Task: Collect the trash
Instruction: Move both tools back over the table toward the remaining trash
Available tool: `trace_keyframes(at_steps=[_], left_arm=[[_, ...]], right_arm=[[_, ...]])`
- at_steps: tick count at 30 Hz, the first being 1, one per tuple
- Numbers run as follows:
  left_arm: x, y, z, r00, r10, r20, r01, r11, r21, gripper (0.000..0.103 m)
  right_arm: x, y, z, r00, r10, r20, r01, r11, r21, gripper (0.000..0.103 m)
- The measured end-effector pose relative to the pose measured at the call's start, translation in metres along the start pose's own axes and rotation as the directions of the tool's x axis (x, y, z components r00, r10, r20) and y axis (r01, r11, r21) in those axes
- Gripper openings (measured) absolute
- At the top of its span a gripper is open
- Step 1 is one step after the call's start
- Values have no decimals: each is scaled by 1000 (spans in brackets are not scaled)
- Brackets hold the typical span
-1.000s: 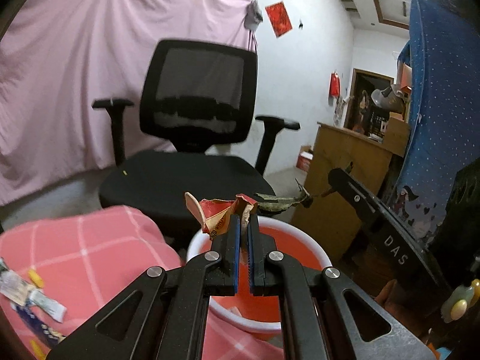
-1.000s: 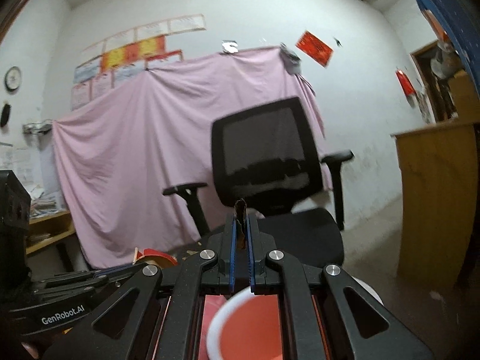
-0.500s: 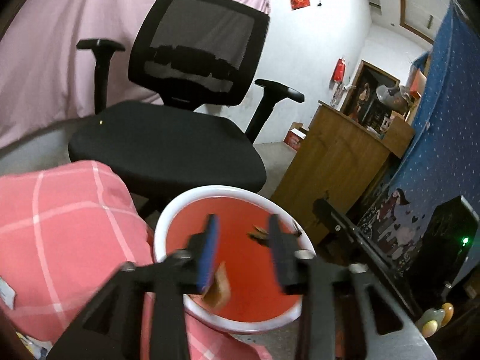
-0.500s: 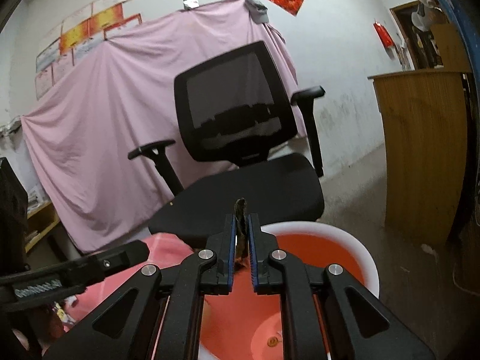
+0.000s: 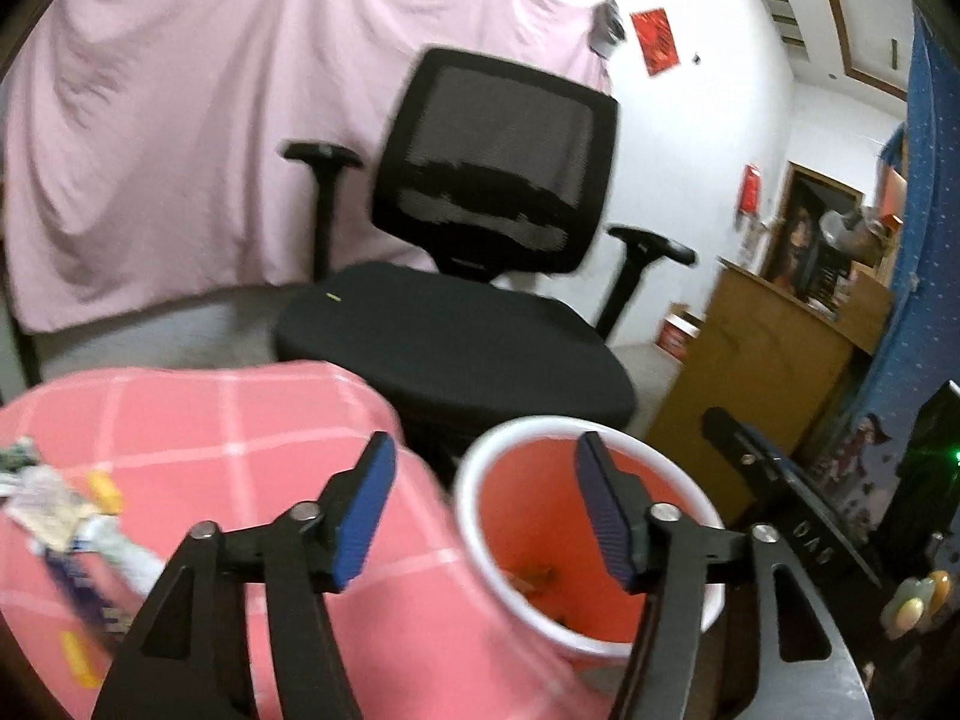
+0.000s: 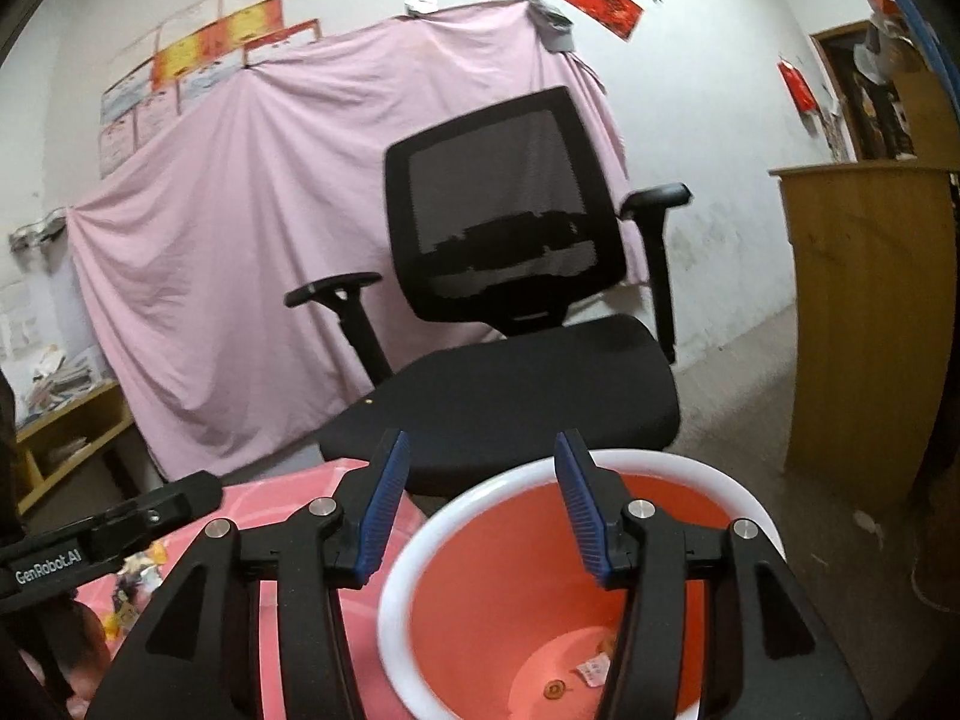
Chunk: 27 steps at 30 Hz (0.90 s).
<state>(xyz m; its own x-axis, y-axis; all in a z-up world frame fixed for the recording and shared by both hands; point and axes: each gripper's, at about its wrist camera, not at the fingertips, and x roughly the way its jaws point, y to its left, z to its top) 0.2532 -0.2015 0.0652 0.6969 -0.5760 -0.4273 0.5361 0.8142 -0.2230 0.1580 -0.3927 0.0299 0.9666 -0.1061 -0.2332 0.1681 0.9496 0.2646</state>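
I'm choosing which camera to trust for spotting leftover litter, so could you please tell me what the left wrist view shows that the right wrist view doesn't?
Only the left wrist view shows the wrappers lying clearly on the pink checked cloth, plus the blue curtain.

Only the right wrist view shows the posters above the pink sheet and the wooden shelf at left.

Both show the orange bin with scraps at its bottom, the black office chair, and an open, empty tool: the left tool and the right tool have just been opening.
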Motion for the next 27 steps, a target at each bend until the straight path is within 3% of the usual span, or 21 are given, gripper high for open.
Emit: trace_keyframes(at_steps=[1, 2, 4, 6, 10, 14, 17, 23, 27], left_arm=[[-10, 7, -1, 999, 32, 30, -32, 999, -5, 75], [-20, 14, -3, 995, 69, 68, -68, 998, -15, 89], [-43, 28, -5, 977, 147, 157, -140, 989, -52, 99], [-68, 44, -8, 953, 203, 226, -185, 978, -96, 100], [-114, 77, -14, 899, 323, 297, -285, 944, -167, 101], [-151, 105, -24, 851, 402, 338, -351, 914, -204, 101], [-169, 127, -37, 829, 452, 330, -398, 891, -219, 101], [-193, 150, -65, 803, 510, 309, -460, 860, -223, 101], [-197, 159, -75, 799, 524, 295, -480, 851, -212, 101]], right_arm=[[-2, 5, 0, 1000, 9, 13, -9, 1000, -9, 61], [-3, 9, 1, 999, 17, 27, -16, 1000, -15, 76], [-10, 20, 2, 997, 39, 73, -37, 999, -30, 83], [-17, 33, 3, 992, 79, 101, -75, 996, -50, 84], [-28, 62, 1, 976, 151, 156, -137, 986, -99, 103], [-32, 92, -4, 954, 242, 177, -221, 966, -132, 103], [-30, 113, -9, 943, 293, 157, -268, 950, -160, 103], [-27, 150, -25, 928, 359, 97, -328, 914, -240, 103], [-20, 167, -32, 931, 365, 29, -344, 897, -277, 103]])
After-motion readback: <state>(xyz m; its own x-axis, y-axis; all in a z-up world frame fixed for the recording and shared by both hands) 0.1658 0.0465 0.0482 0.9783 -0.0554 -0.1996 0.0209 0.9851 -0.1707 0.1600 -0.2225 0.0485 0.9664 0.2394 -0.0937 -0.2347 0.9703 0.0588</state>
